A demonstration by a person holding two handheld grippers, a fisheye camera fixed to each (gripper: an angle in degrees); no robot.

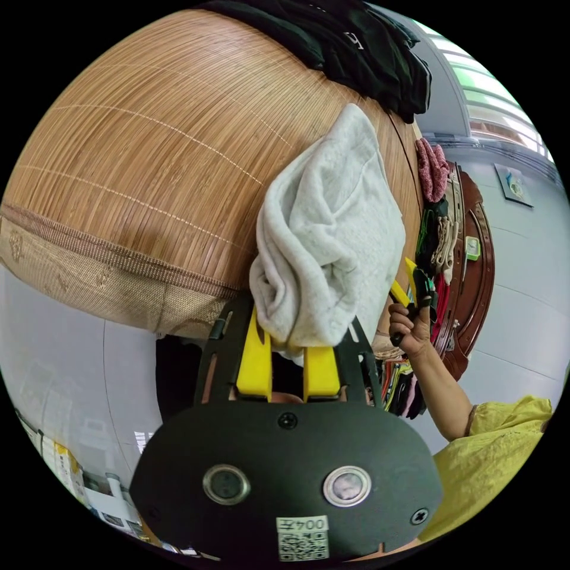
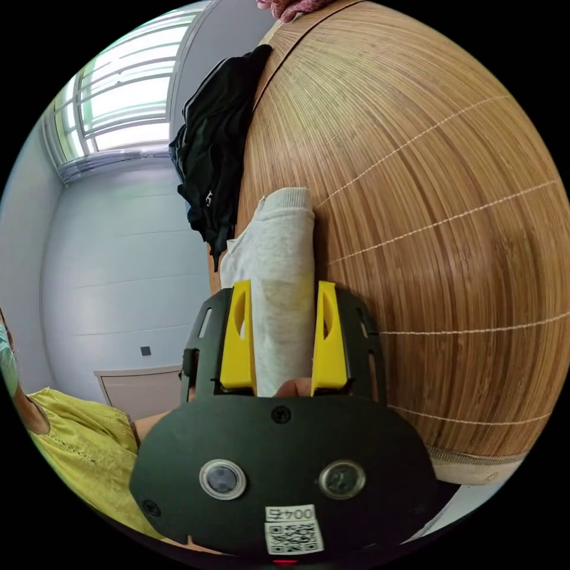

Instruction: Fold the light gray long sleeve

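Note:
The light gray long sleeve (image 1: 329, 231) hangs bunched and folded over the bamboo mat (image 1: 142, 160). My left gripper (image 1: 289, 356) is shut on its thick bundled end, both yellow jaws pressing the cloth. In the right gripper view another folded part of the light gray long sleeve (image 2: 279, 267) with a ribbed cuff runs between the yellow jaws of my right gripper (image 2: 284, 332), which is shut on it. The right gripper (image 1: 409, 285) also appears in the left gripper view, held in a person's hand beside the garment.
A black garment (image 1: 356, 41) lies heaped at the mat's far edge, also seen as a black heap (image 2: 217, 154). Pink cloth (image 1: 431, 169) and other clothes hang by a dark wooden frame (image 1: 475, 279). The mat's fabric border (image 1: 107, 261) marks its edge. A person's yellow sleeve (image 1: 499, 451) is near.

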